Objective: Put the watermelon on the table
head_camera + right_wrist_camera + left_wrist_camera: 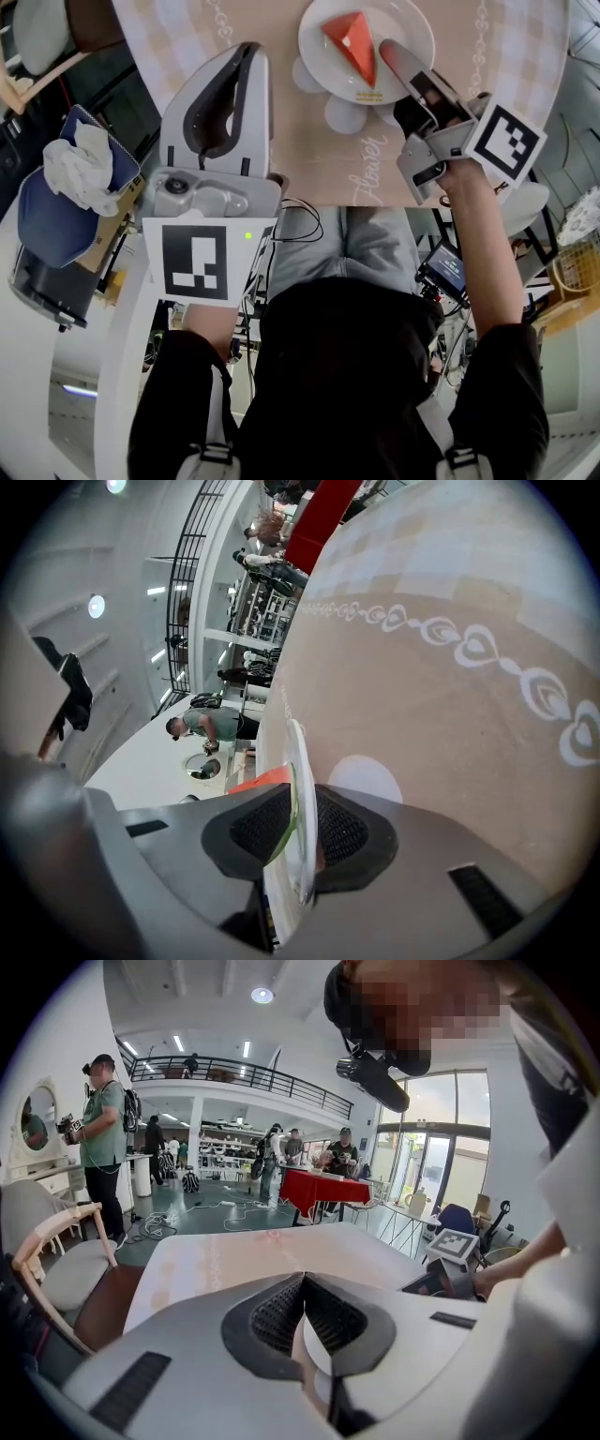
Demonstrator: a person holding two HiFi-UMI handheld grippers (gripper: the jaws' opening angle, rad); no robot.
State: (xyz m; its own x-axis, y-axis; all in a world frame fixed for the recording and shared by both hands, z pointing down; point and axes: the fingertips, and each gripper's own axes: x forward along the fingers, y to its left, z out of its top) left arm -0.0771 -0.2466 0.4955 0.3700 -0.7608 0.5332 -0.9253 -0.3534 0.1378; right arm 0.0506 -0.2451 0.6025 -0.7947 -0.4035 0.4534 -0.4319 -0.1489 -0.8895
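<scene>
"Flower" in script, on tablecloth (309,150)

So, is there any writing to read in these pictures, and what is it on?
"Flower": white cursive on the tablecloth.
Small yellow print on the plate rim: too small to read.
The left marker cube and right marker cube: black-and-white squares only, no letters.

From where I stand, the desk (309,155) shows a bare lane of cloth between the left gripper (247,52) and the plate (322,58), running to the near edge. The plate, carrying the watermelon (349,42), fills the far middle. The right gripper (392,58), clamped on its rim, blocks that side. Cloth to the plate's right is open. A chair (52,33) crowds the desk's left edge.
</scene>
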